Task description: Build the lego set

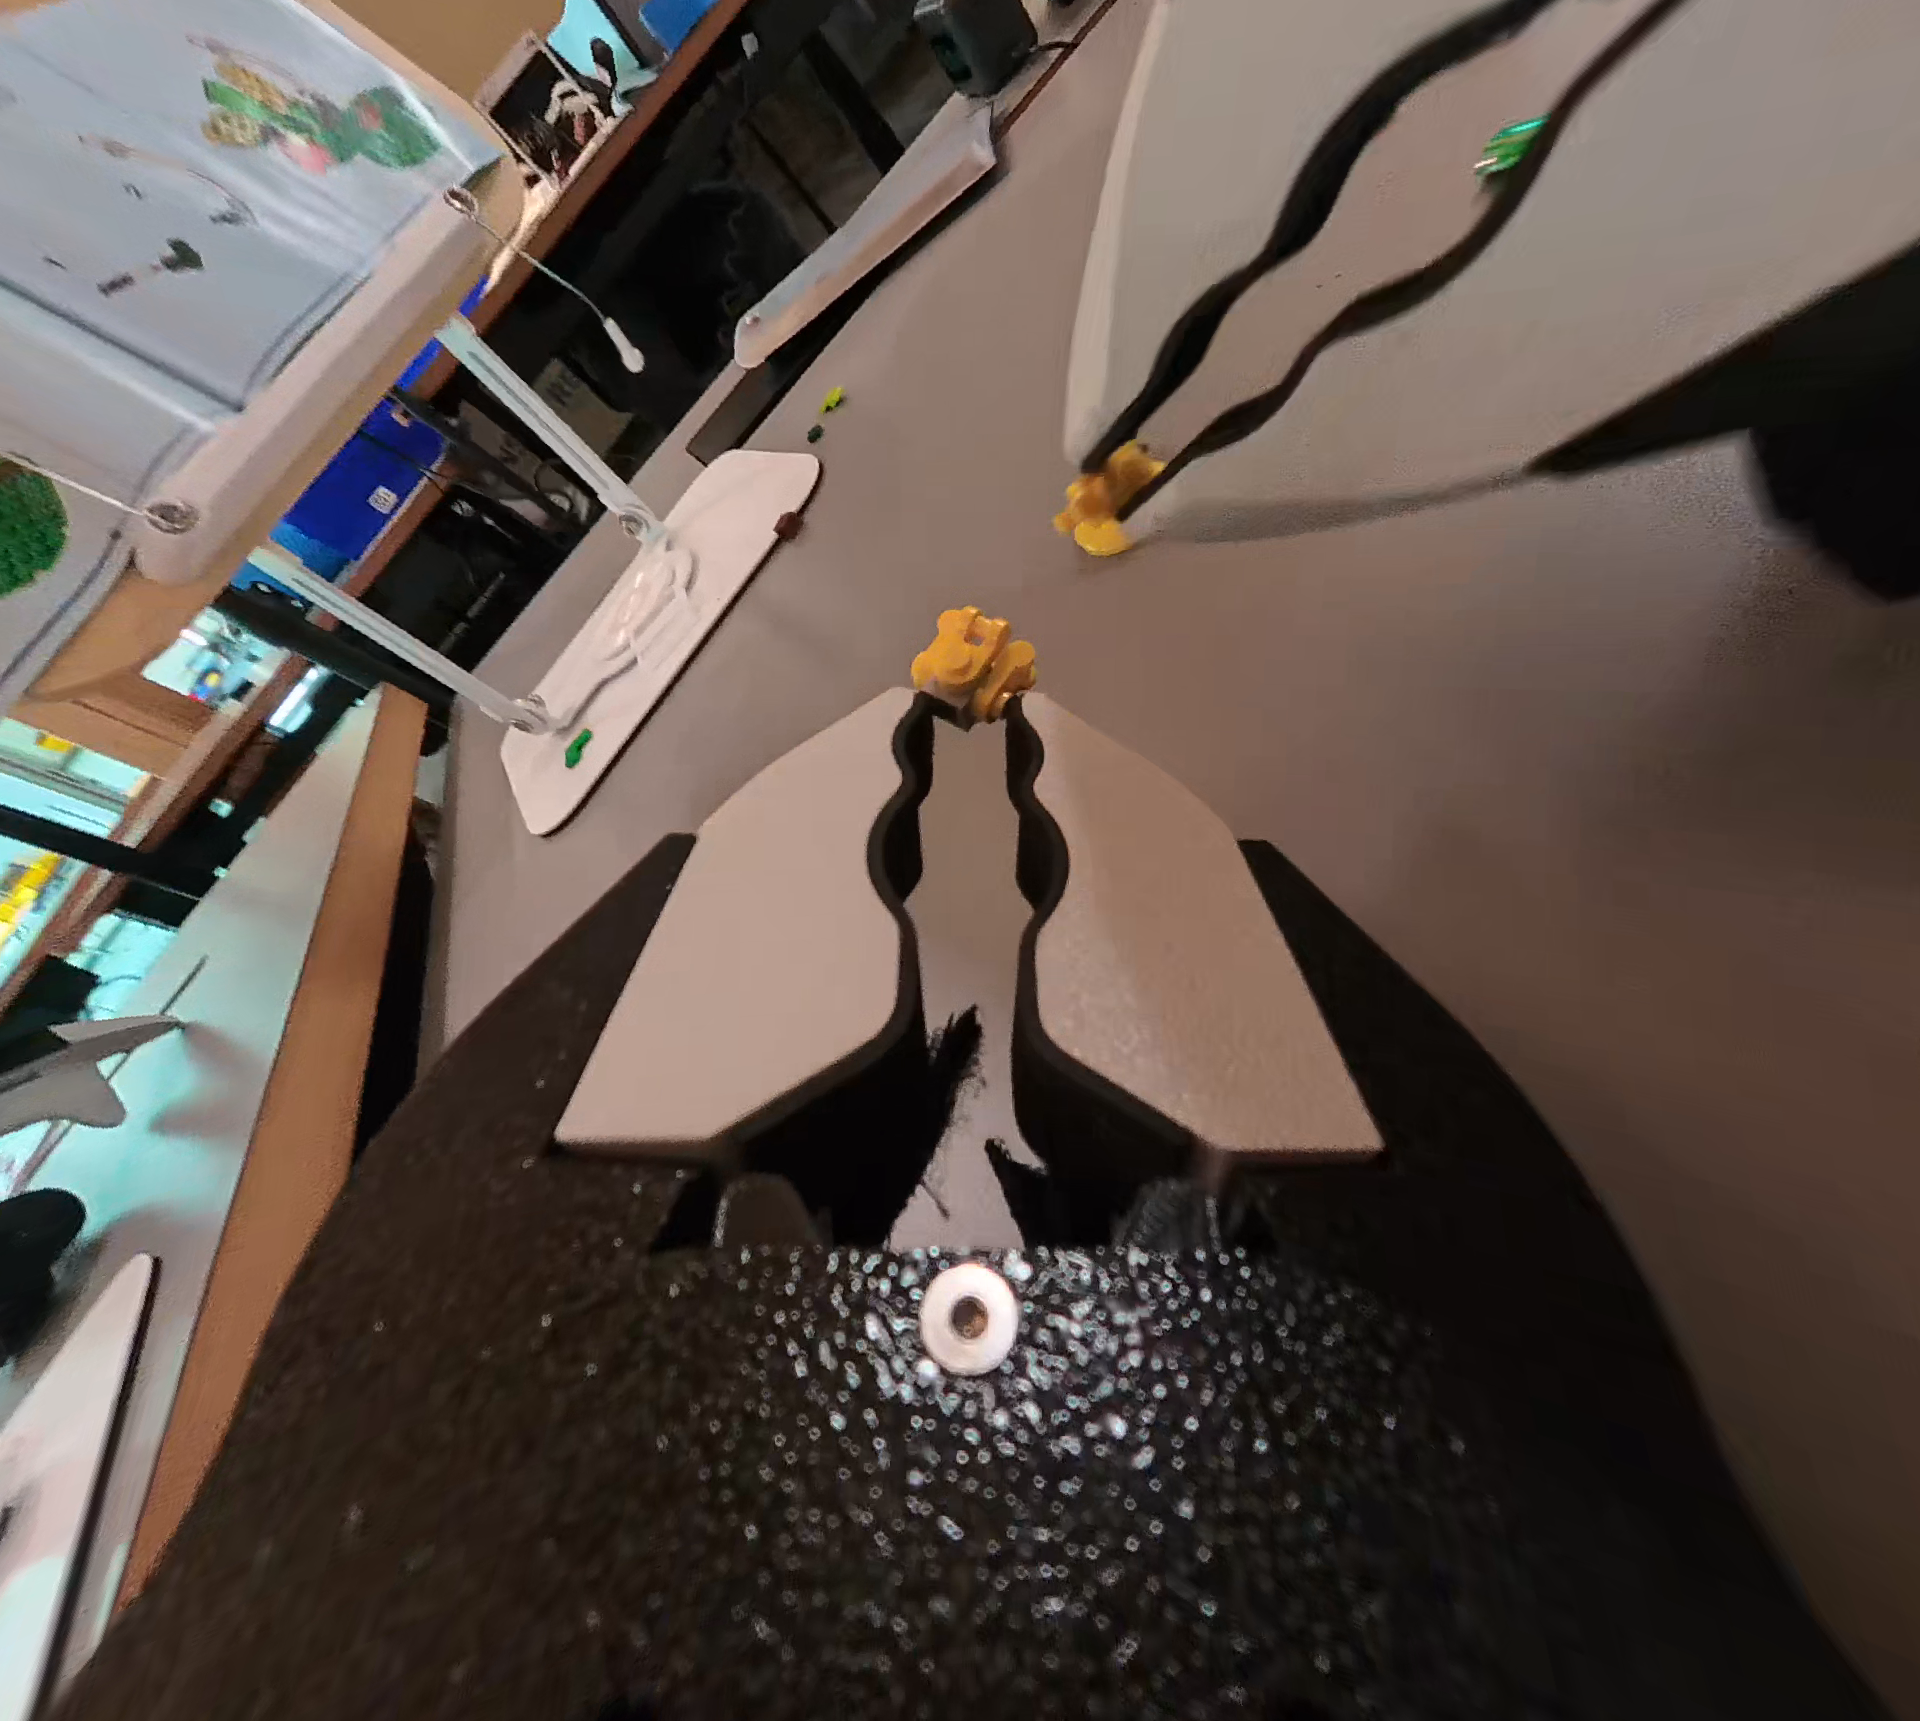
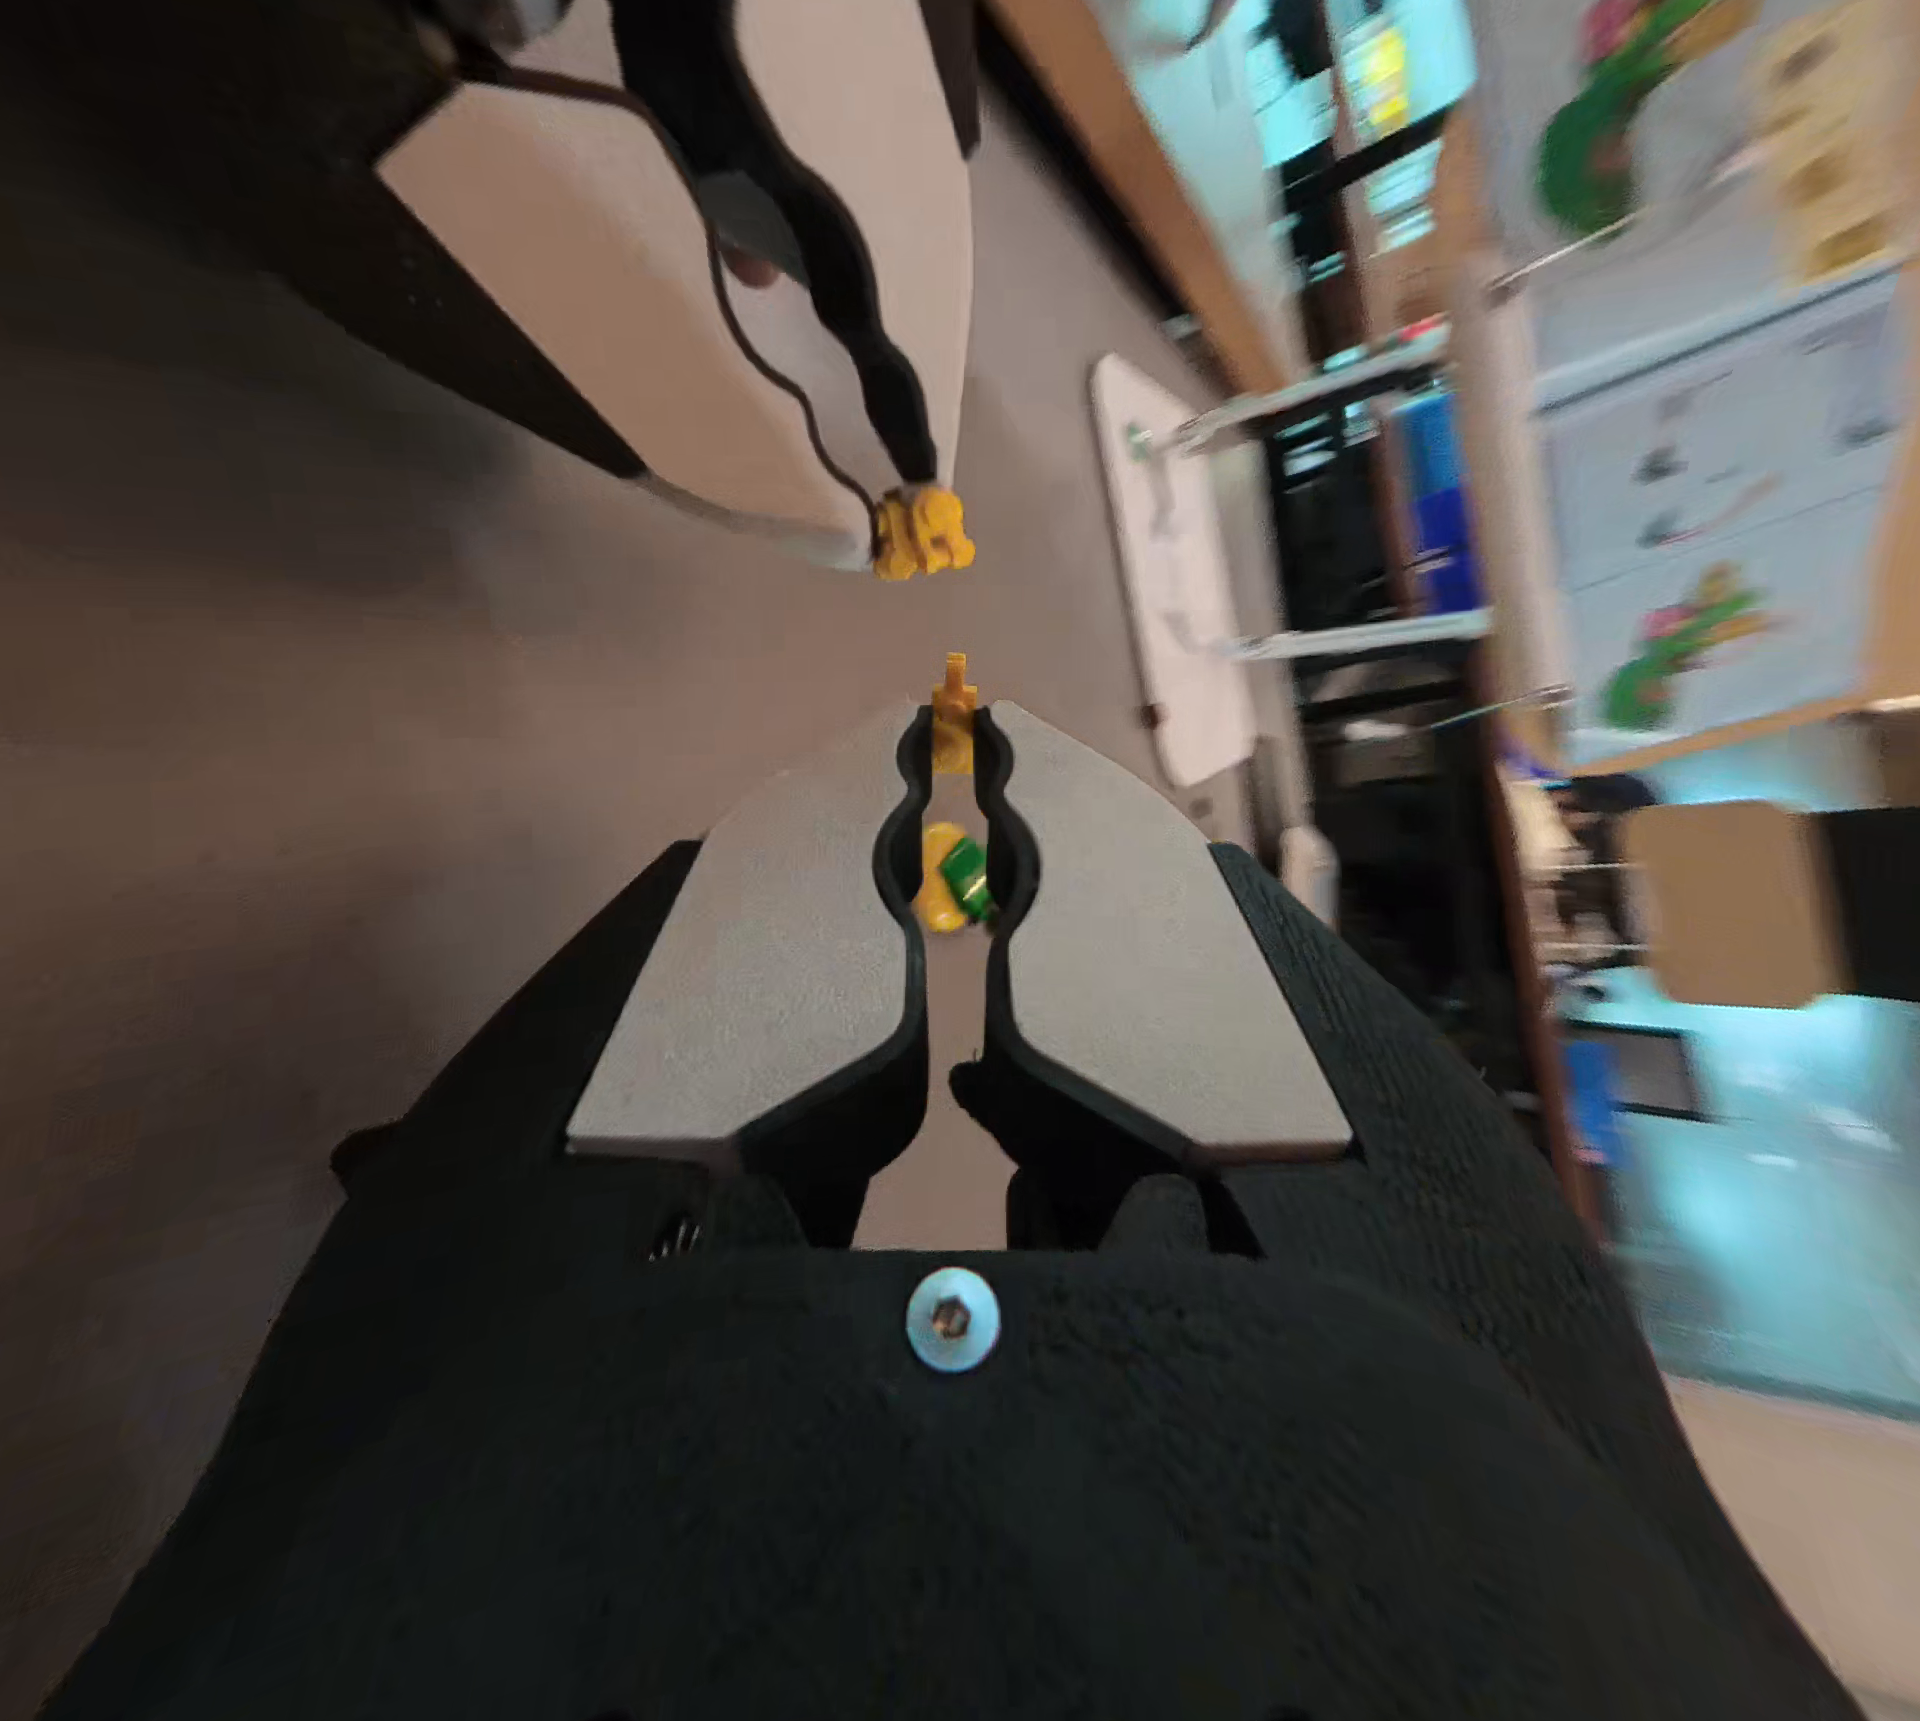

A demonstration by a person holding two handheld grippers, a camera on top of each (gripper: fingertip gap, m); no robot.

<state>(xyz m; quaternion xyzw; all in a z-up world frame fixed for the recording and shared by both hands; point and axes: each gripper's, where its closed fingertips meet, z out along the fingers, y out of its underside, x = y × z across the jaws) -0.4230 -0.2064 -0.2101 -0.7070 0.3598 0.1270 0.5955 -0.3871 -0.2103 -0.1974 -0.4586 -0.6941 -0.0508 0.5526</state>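
Observation:
My left gripper [image 1: 966,710] is shut on a small yellow lego cluster [image 1: 974,653] that sticks out beyond its tips, above the grey table [image 1: 1351,788]. My right gripper [image 2: 954,721] is shut on a thin yellow lego piece [image 2: 952,689], held edge-on. The two grippers face each other tip to tip, a short gap apart. The right gripper [image 1: 1117,482] also shows in the left wrist view with its yellow piece [image 1: 1096,508]. The left gripper [image 2: 902,499] shows in the right wrist view with its cluster [image 2: 923,537]. A yellow and green piece [image 2: 951,876] sits in the hollow between the right fingers.
A white stand base [image 1: 727,549] lies on the table to the far left, with a green piece [image 1: 577,746] on it. It holds up an instruction booklet [image 1: 208,144]. Small loose pieces [image 1: 831,402] lie farther back, near a white lamp bar [image 1: 873,227].

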